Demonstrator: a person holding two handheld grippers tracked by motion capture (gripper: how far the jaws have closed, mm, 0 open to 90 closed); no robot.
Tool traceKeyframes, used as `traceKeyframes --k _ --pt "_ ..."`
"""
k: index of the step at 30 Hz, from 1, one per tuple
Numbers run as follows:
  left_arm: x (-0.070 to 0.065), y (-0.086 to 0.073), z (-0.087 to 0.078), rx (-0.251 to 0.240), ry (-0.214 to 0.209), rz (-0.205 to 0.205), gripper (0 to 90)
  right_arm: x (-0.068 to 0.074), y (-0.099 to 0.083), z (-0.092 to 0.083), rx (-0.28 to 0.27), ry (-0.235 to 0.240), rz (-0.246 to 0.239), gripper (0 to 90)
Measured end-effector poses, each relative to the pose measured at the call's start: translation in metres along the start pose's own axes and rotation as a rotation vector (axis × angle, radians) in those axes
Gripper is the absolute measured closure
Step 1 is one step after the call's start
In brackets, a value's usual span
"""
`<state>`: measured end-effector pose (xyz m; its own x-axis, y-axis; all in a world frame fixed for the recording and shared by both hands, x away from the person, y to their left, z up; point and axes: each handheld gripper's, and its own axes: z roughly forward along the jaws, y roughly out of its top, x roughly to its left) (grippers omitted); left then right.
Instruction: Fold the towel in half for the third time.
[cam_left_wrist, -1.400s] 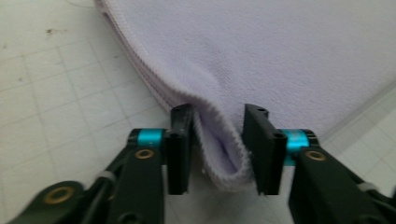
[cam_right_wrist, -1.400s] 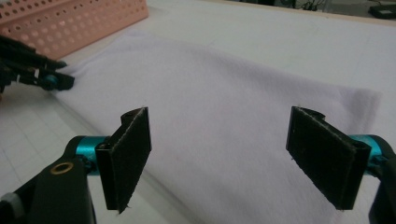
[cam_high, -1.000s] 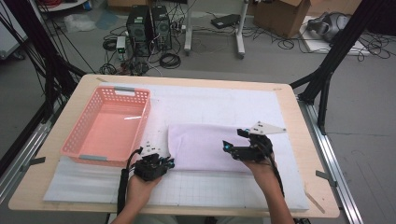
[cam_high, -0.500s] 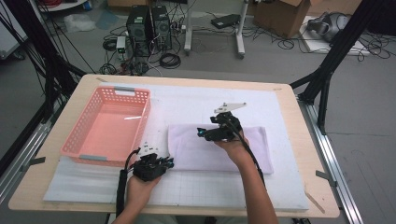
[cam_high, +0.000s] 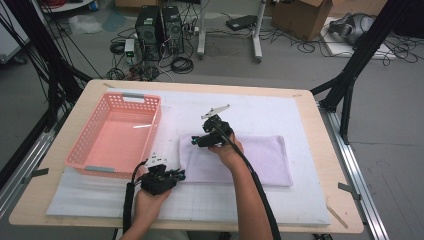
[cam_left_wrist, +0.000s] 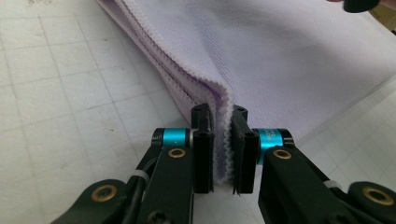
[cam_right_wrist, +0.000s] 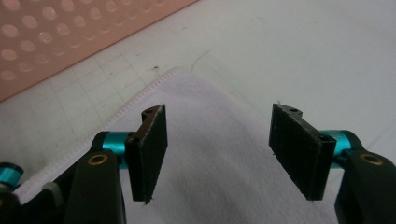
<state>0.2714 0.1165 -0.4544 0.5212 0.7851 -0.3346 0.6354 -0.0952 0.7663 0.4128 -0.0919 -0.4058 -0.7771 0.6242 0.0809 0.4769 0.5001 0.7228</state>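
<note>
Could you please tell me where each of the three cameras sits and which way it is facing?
High view: above the person's side, looking forward and down on the table; both forearms show.
Left gripper view: on the left gripper, looking along its fingers, shut on the towel.
Right gripper view: on the right gripper, looking along open fingers toward the pink basket.
All share the towel.

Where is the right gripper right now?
In the high view, the right gripper hovers over the towel's far left corner, just right of the pink basket.
</note>
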Motion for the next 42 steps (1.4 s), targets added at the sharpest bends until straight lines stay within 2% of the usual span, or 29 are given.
traceKeyframes --k 5,12,14,16,18,21,22,27,29,31,33,36,42 --pt "0.001 -0.001 -0.001 0.001 -0.004 -0.002 81.4 0.009 0.008 0.022 0.039 0.017 -0.026 39.8" --pt "0.001 -0.001 -0.002 0.003 -0.006 -0.008 81.5 0.019 0.013 0.047 0.082 0.005 -0.062 43.7" --pt "0.002 -0.002 -0.003 0.002 -0.007 -0.01 81.5 0.022 0.011 0.053 0.107 -0.006 -0.087 44.9" --pt "0.002 -0.002 -0.003 0.001 -0.005 -0.014 81.6 0.022 0.011 0.054 0.103 -0.003 -0.09 50.3" --pt "0.003 -0.002 -0.003 0.001 -0.005 -0.013 81.6 0.023 0.011 0.053 0.107 0.001 -0.088 58.4" --pt "0.003 -0.002 -0.004 0.002 -0.003 -0.01 81.7 0.027 0.011 0.052 0.109 0.009 -0.089 78.5" --pt "0.003 -0.002 -0.004 0.003 -0.005 -0.011 81.8 0.027 0.01 0.052 0.106 0.01 -0.093 81.4" --pt "0.001 0.0 -0.008 -0.01 -0.015 -0.009 82.1 0.03 0.009 0.048 0.094 0.008 -0.115 83.5" --pt "0.0 0.003 -0.011 -0.024 -0.028 -0.017 82.2 0.029 0.011 0.04 0.053 0.022 -0.107 83.7" --pt "-0.002 0.007 -0.014 -0.041 -0.04 -0.02 82.2 0.028 0.011 0.036 0.036 0.026 -0.098 83.7" --pt "-0.005 0.011 -0.015 -0.052 -0.038 0.0 82.2 0.025 0.013 0.027 -0.002 0.031 -0.082 83.7" --pt "-0.012 0.018 -0.014 -0.063 -0.044 0.043 82.2 0.02 0.014 0.014 -0.041 0.03 -0.086 83.7" --pt "-0.029 0.034 -0.005 -0.074 -0.085 0.077 82.3 0.01 0.012 -0.009 -0.085 0.014 -0.074 83.7"
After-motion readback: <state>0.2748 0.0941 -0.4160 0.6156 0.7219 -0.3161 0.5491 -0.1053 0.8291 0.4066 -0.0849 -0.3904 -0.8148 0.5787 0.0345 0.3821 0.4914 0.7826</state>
